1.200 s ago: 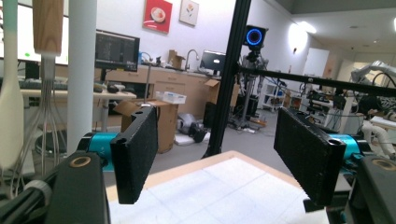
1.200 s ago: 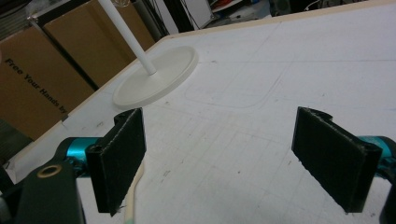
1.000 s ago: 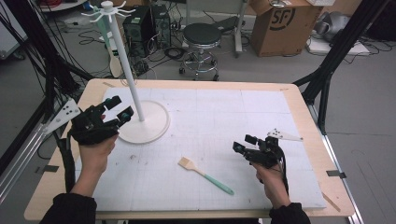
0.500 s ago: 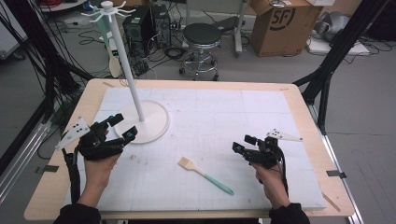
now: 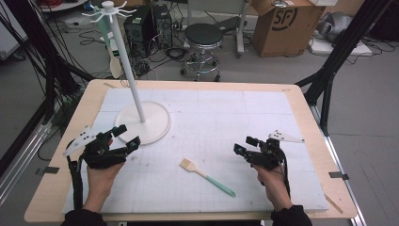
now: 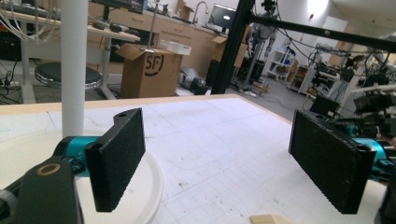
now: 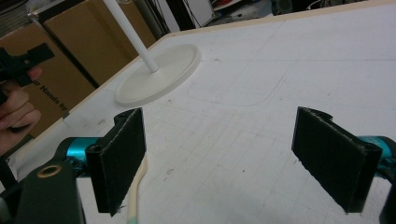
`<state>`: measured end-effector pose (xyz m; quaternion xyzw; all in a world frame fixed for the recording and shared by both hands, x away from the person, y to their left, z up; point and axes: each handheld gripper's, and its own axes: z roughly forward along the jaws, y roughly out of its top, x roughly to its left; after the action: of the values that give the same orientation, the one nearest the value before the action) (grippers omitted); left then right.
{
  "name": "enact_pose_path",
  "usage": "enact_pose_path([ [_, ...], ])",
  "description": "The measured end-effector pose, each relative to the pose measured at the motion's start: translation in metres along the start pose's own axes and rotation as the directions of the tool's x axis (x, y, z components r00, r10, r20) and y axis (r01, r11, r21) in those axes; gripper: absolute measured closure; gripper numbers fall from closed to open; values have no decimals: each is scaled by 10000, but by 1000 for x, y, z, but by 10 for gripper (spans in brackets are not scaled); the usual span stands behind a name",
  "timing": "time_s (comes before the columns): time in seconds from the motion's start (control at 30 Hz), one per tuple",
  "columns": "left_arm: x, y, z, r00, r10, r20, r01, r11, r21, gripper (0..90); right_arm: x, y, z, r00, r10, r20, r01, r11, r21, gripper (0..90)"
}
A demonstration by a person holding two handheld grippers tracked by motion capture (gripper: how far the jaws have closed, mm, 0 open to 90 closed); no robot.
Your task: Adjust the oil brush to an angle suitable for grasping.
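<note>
Lying on the white mat toward the near edge of the counter (image 5: 310,117), the brush (image 5: 205,176) sits between the two hands, its pale bristle end pointing to the left and its teal handle toward the near right. The left tongs (image 5: 126,136), just beside the round base of the white stand (image 5: 146,123) in the left half, have just been opening and gape wide with nothing between them. The right tongs (image 5: 244,145), near the right edge, also stand wide and empty.

Readable text: "SF" logo on the cardboard box (image 5: 282,23) beyond the table; "Your Hands by" on a carton (image 7: 56,93) in the right gripper view.
</note>
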<state>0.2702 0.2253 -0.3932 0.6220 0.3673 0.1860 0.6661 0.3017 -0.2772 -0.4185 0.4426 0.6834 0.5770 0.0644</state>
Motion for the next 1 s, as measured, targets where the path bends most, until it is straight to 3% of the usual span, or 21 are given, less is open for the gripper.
enact_pose_path([
  [0.2, -4, -6, -5, 9999, 145, -18, -145, 9999, -33, 204, 1, 0, 1, 10000, -54, -19, 54, 10000, 39, 170],
  [0.5, -16, -17, -7, 9988, 495, 65, -497, 9975, 508, 206, 6, -1, 3, 9997, -186, -183, 190, 9996, 195, 170],
  [0.7, -16, -32, -12, 9997, 199, 103, -205, 9973, 699, 210, 14, 0, 6, 9981, -444, -427, 462, 9981, 413, 170],
  [1.0, -25, -44, -23, 9995, 304, 130, -315, 9953, 911, 213, 21, -2, 13, 9966, -442, -691, 489, 9965, 681, 171],
])
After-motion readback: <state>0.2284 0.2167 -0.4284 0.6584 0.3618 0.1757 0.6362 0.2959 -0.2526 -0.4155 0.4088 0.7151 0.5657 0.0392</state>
